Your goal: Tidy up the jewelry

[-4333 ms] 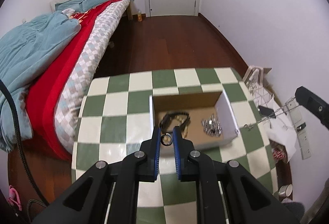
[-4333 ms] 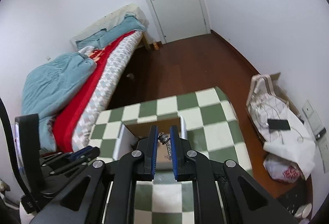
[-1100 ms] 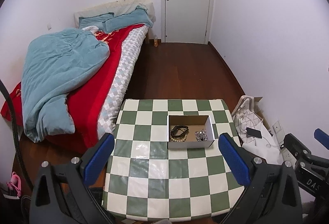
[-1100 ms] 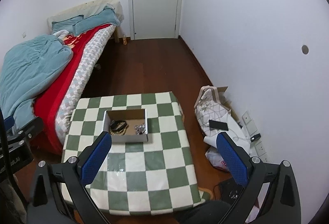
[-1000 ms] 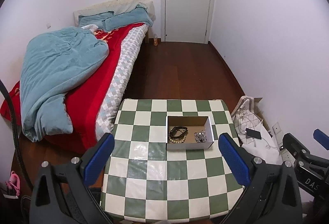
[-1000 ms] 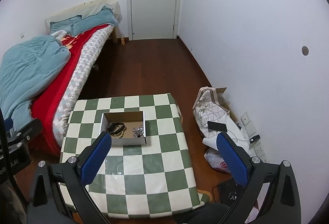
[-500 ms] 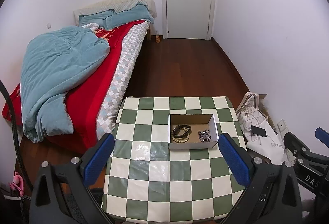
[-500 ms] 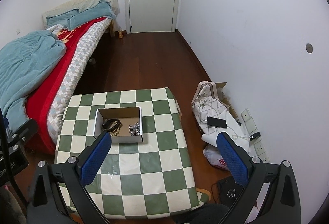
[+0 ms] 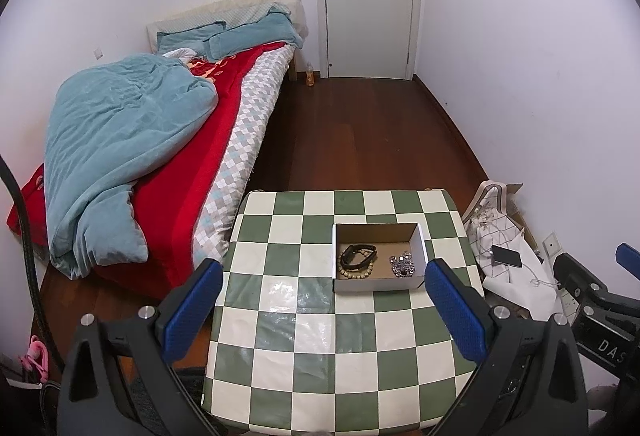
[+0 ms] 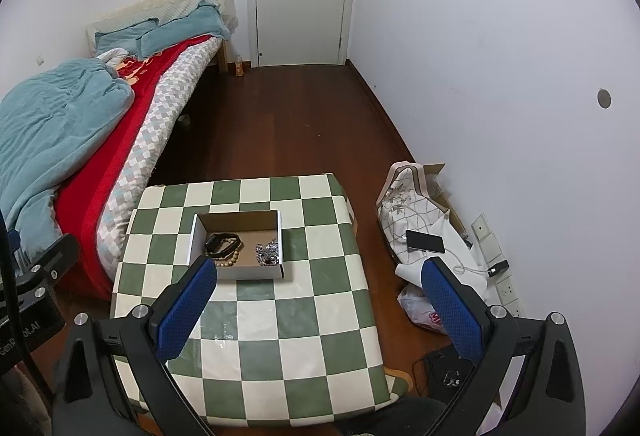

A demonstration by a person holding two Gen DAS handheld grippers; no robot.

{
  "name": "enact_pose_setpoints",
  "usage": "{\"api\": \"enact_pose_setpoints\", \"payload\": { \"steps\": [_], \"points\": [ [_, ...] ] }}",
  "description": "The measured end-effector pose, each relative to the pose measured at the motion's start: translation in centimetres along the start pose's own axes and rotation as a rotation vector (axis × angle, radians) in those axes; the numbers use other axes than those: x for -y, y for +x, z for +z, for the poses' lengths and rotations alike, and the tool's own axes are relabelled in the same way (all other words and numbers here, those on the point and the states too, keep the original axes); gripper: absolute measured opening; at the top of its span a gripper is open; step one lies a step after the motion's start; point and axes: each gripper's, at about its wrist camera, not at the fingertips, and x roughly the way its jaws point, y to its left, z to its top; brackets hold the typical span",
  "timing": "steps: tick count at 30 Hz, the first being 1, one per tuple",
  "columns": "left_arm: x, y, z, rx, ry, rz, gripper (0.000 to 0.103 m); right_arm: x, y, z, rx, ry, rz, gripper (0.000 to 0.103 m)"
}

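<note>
The jewelry (image 9: 362,261) all lies inside the cardboard box (image 9: 421,241) on the checkered worktop (image 9: 304,320); both grippers, left gripper (image 9: 324,312) and right gripper (image 10: 318,306), hang high, jaws spread wide and empty; the task looks finished.

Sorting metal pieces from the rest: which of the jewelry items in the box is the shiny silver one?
The silver chain heap, alone at the right end of the box. The black band and tan beads overlap at the left.
</note>
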Motion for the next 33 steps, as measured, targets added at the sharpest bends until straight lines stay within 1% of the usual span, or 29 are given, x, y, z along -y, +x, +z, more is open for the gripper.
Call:
{"api": "enact_pose_setpoints", "payload": {
  "steps": [11,17,33],
  "points": [
    [-0.1,-0.3,-0.3,0.002,0.000,0.002,0.103,-0.4,-0.1,-0.3,-0.006,0.003,0.011,0.103],
    [0.0,-0.6,-0.4,0.016,0.002,0.012,0.103,-0.8,-0.3,-0.5,-0.003,0.010,0.018,0.103],
    [-0.2,-1.5,-0.2,0.037,0.002,0.021,0.103,-1.1,-0.4,0.0,0.007,0.008,0.027,0.103]
  ]
}}
